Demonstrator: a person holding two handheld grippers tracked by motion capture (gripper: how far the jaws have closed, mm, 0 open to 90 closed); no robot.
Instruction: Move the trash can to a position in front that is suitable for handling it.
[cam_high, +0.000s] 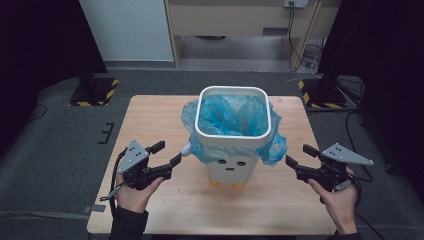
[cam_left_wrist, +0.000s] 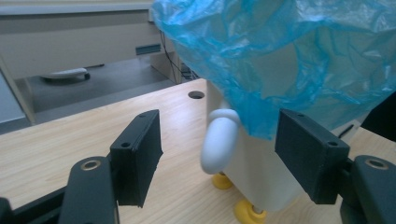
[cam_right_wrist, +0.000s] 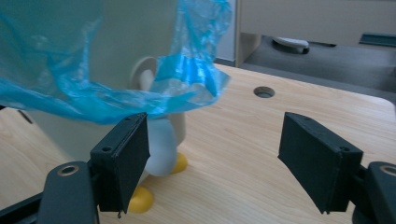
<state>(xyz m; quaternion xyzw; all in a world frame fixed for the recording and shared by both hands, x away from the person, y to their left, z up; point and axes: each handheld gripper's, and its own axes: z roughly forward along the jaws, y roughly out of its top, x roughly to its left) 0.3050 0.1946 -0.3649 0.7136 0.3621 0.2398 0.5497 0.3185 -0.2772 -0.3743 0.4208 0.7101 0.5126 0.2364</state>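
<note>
With both jaws spread and empty, the left gripper (cam_high: 167, 153) and right gripper (cam_high: 298, 155) are being held at nine and three o'clock of the bin (cam_high: 233, 134), where the blue bag (cam_high: 274, 142) overhang is best being pinched evenly.

a lab: stand bases (cam_high: 94, 90) with hazard stripes, black curtains (cam_high: 40, 40), floor cables (cam_high: 305, 55)

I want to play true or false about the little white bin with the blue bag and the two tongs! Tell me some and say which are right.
1. The bin stands upright on the wooden table. True.
2. The bag in the bin is red. False: it is blue.
3. The left tongs are squeezing the bag. False: they are open, beside the bin, holding nothing.
4. The right tongs are open and holding nothing. True.
5. The bin has yellow feet. True.
</note>
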